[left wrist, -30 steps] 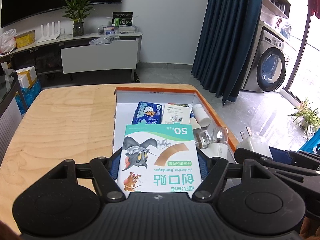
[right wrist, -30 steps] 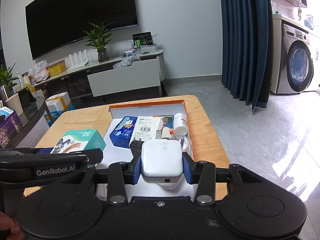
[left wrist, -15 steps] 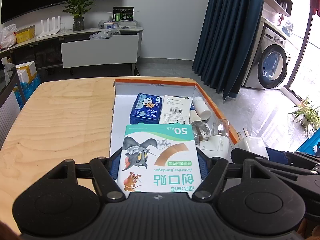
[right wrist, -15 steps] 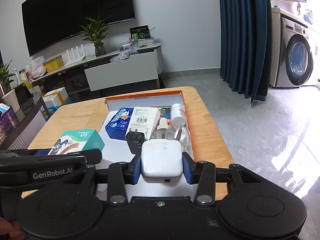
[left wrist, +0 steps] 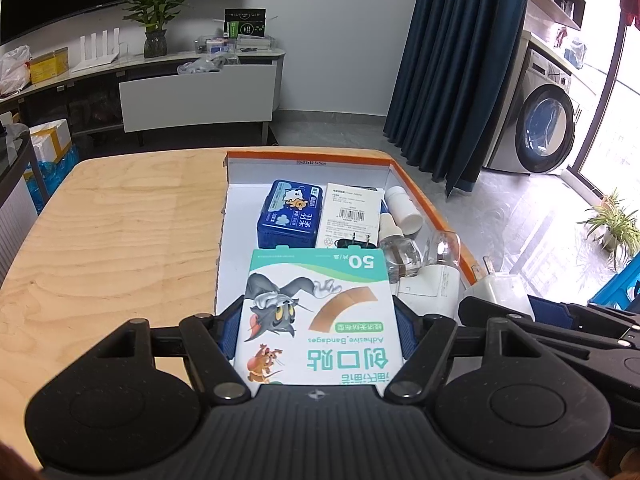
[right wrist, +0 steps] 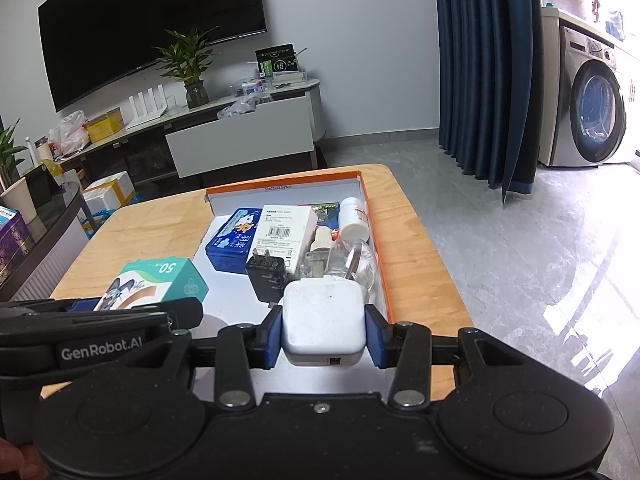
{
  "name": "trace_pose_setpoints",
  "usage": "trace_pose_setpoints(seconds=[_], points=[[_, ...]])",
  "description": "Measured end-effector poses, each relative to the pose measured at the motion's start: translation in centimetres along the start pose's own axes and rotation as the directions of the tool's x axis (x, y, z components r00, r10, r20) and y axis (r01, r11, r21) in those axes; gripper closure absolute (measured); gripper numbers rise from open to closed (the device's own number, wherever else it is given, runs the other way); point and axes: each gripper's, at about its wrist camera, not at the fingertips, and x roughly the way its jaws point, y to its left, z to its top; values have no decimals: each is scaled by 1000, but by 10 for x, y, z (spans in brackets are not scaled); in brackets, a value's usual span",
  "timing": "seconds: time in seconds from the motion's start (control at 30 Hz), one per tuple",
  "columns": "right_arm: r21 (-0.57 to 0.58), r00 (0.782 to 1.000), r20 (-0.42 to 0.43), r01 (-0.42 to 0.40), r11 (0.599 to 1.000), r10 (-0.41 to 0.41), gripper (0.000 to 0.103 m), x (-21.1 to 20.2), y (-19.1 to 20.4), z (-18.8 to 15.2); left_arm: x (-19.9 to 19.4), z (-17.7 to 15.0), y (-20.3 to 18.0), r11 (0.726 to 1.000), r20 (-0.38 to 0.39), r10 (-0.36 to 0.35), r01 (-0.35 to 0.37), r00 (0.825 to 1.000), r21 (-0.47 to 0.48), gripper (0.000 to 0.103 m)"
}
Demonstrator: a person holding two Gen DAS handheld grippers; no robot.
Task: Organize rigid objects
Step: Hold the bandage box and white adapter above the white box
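- My left gripper [left wrist: 318, 330] is closed on the bandage box [left wrist: 318, 316]; both blue pads press its long sides, and the box lies flat between my jaws with its printed top facing up.
- Seen from the right wrist view, the bandage box [right wrist: 160, 286] sits at the tip of my left gripper [right wrist: 120, 304], to the left of my right jaws and above the near left part of the tray.
- My right gripper [right wrist: 323, 330] is closed on the white charger [right wrist: 323, 320]; one pad bears on each side, and the port faces back toward me.
- From the left wrist view, the white charger [left wrist: 498, 290] shows to the right of my left jaws, just outside the tray's orange edge.
- The tray [left wrist: 306, 156] lies ahead of both pairs of jaws on the wooden table [left wrist: 120, 220].
- Inside the tray, straight ahead of my left jaws: a blue tin [left wrist: 290, 214], with a white carton [left wrist: 350, 210] touching its right side.
- Ahead of my right jaws: a black plug [right wrist: 267, 276] standing prongs up, just beyond the white charger.
- Farther ahead and slightly right: a clear bottle [right wrist: 348, 264], a small dropper bottle [right wrist: 322, 238] and a white pill bottle [right wrist: 354, 218], packed close along the tray's right wall.
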Motion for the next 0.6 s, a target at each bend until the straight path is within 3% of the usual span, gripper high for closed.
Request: trace_pose_setpoints(seconds=[0.6], points=[[9, 1000, -23, 2, 1000, -2, 49, 12, -1, -4, 8, -1, 5, 1000, -17, 3, -3, 1000, -8, 31]])
